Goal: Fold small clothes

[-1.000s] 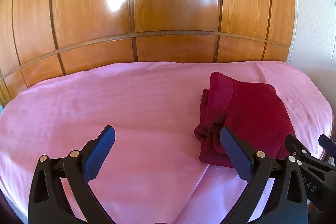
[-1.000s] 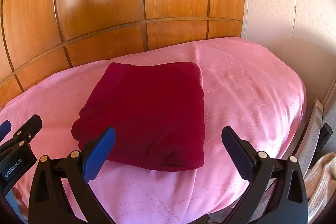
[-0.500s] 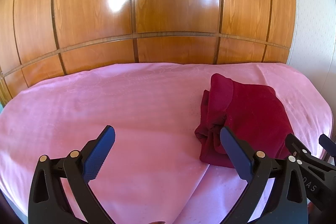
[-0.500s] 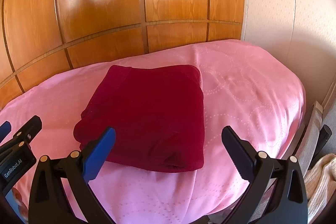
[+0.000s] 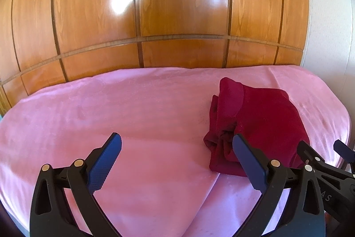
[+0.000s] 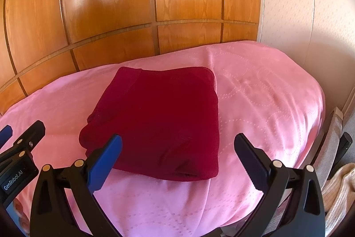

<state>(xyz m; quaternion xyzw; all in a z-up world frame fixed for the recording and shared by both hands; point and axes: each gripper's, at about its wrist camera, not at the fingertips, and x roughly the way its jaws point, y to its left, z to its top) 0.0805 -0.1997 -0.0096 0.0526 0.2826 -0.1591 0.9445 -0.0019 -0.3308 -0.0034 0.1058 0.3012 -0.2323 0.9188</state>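
A dark red garment lies folded into a rough square on the pink bedspread. In the left wrist view the garment sits to the right, its bunched left edge showing layered folds. My left gripper is open and empty, above the bedspread to the left of the garment. My right gripper is open and empty, held just short of the garment's near edge. Neither touches the cloth.
A glossy wood-panelled wardrobe stands right behind the bed. A pale wall is on the right. A cream knitted cloth lies off the bed's right edge. Each gripper shows at the edge of the other's view.
Both grippers have drawn back slightly from the garment, which looks a little further away. The garment has not moved and both grippers stay open.
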